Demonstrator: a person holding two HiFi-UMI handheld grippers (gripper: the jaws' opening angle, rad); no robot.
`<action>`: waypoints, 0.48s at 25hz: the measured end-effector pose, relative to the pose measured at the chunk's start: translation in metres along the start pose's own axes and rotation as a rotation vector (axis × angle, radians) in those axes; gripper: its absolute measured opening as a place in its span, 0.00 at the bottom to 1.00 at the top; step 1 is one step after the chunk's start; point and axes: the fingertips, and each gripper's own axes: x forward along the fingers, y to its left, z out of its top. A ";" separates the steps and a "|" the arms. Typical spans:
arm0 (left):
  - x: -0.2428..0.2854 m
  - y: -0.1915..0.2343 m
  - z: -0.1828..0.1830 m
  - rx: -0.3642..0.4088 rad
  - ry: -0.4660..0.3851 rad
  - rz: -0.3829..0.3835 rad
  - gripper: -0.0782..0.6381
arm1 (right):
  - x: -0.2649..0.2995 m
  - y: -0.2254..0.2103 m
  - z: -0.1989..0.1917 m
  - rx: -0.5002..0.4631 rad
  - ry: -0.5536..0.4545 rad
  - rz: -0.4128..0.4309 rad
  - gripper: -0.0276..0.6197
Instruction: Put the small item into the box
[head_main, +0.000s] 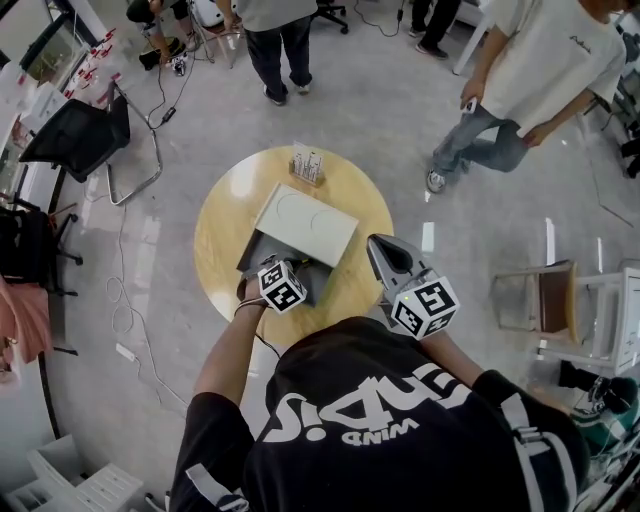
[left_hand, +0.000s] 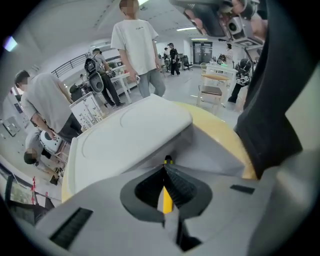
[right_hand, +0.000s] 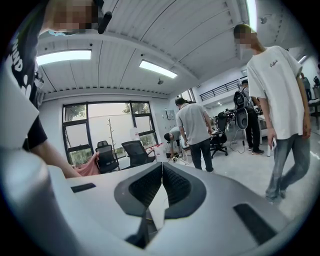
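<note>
Left gripper (left_hand: 166, 165): jaws clamped on a thin yellow item (left_hand: 167, 199), mostly hidden. Grey box (left_hand: 215, 155), smooth white lid (left_hand: 125, 140) raised. Right gripper (right_hand: 162, 167): jaws together, empty.

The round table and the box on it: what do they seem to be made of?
Round table: probably wood or wood-look laminate, a pale yellow-tan top with a soft sheen. Box: grey walls and a cream lid, smooth and matt with rounded edges; likely plastic, though coated cardboard cannot be excluded.
</note>
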 end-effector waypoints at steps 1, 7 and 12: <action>-0.005 0.002 0.002 -0.015 -0.009 0.008 0.12 | 0.000 0.001 0.000 0.000 0.000 0.002 0.05; -0.053 0.027 0.025 -0.145 -0.123 0.091 0.12 | 0.001 0.005 0.001 0.000 -0.003 0.013 0.05; -0.105 0.046 0.055 -0.270 -0.281 0.178 0.12 | 0.001 0.006 0.003 -0.005 -0.016 0.022 0.05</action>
